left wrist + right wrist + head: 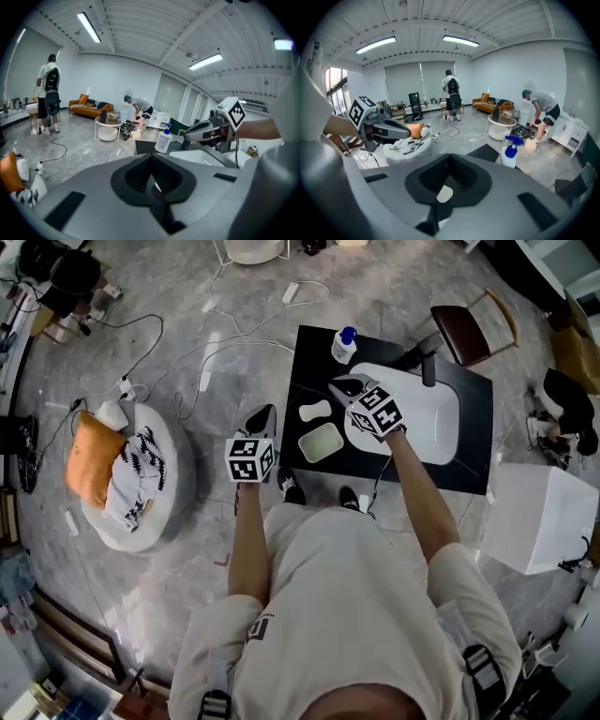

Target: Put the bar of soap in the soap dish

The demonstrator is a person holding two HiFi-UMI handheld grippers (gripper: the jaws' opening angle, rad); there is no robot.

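A white, bone-shaped bar of soap (pixel 317 411) lies on the black table (pixel 473 395). Just in front of it sits the pale green soap dish (pixel 321 442), with nothing in it. My left gripper (pixel 263 413) hangs off the table's left edge, jaws together and nothing held. My right gripper (pixel 347 385) is over the table just right of the soap, at the rim of the white sink (pixel 441 423), shut and holding nothing. The left gripper view shows the right gripper (pixel 204 130). In the right gripper view the left gripper (pixel 382 126) shows at the left.
A blue-capped bottle (pixel 344 344) stands at the table's back, a dark faucet (pixel 428 364) behind the sink. A brown chair (pixel 469 329) is beyond, a white box (pixel 539 517) to the right, a round pouf with an orange cushion (pixel 127 474) left. Cables cross the floor.
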